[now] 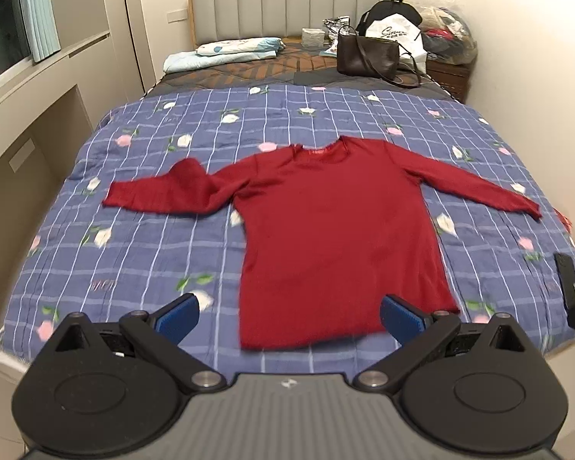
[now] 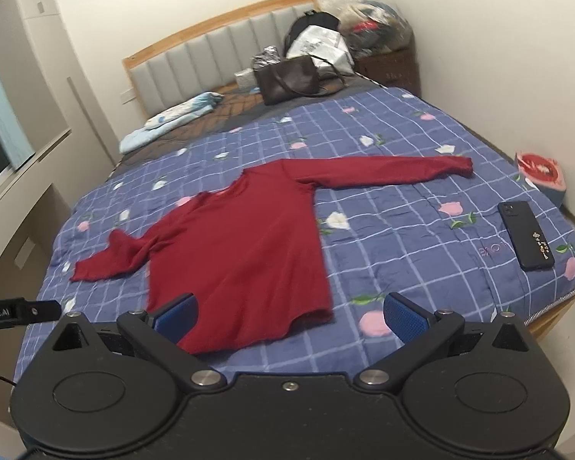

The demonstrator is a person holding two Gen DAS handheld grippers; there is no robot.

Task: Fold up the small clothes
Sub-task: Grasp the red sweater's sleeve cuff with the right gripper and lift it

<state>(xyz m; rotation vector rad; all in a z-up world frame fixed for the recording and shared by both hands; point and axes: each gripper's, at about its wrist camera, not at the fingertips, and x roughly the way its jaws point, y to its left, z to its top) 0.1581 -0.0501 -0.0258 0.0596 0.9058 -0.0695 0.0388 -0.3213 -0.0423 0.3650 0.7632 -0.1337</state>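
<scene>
Blue checked quilt (image 1: pixel 142 253) fills the bed; mid-quilt lies the red sweater (image 1: pixel 333 230), flat, sleeves out, one cuff doubled back. Left gripper (image 1: pixel 289 316) and right gripper (image 2: pixel 289 316) hover at its hem, fingers spread wide, empty.
</scene>
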